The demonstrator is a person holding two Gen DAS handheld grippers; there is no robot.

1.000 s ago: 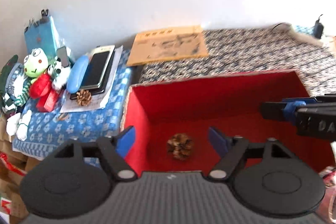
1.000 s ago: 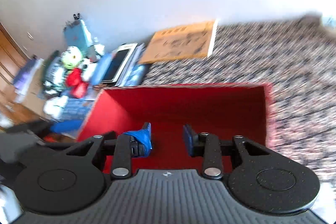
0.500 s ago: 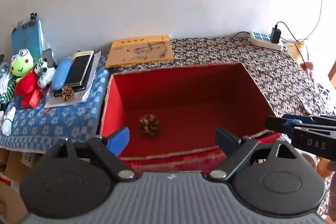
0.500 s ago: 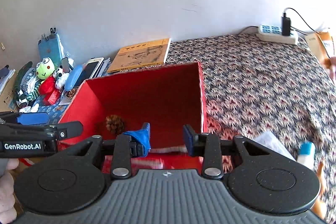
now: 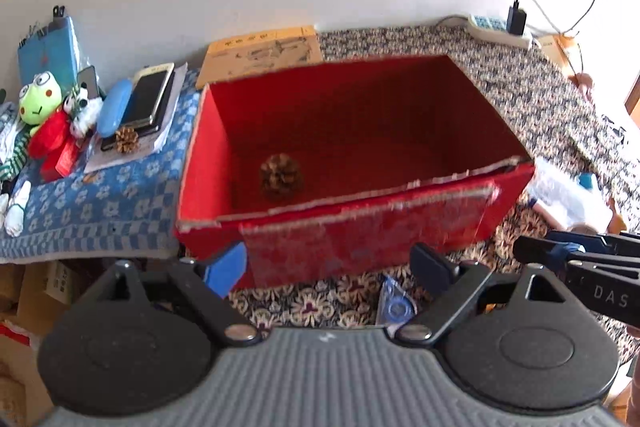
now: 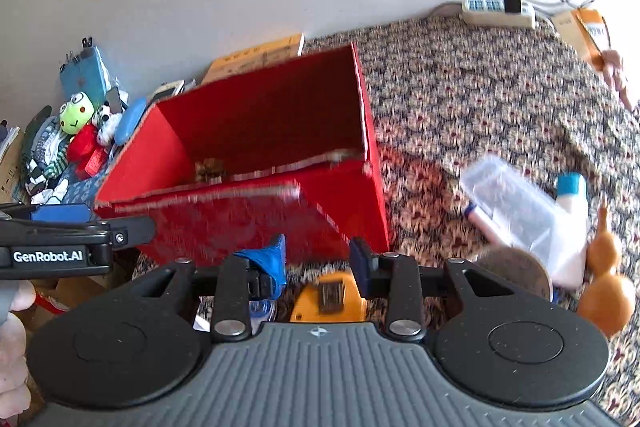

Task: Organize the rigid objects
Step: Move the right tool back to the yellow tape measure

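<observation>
Left gripper (image 5: pixel 328 267): fingers spread wide, holding nothing; it sits in front of the red box's near wall.
Right gripper (image 6: pixel 318 259): fingers moderately apart, nothing between them; also in front of the box, above a yellow object (image 6: pixel 330 295) whose identity cannot be told.
Red box (image 5: pixel 360 235): open-topped, on the patterned cloth (image 6: pixel 480 87).
Pine cone in box (image 5: pixel 281 175): on the box floor near the left wall, beyond both grippers.
Second pine cone (image 5: pixel 127 140): outside the box, on papers on the blue cloth (image 5: pixel 100 203), left of the box.
Clear plastic container (image 6: pixel 508 203): right of the box, blurred, beside a white bottle (image 6: pixel 570 227).
</observation>
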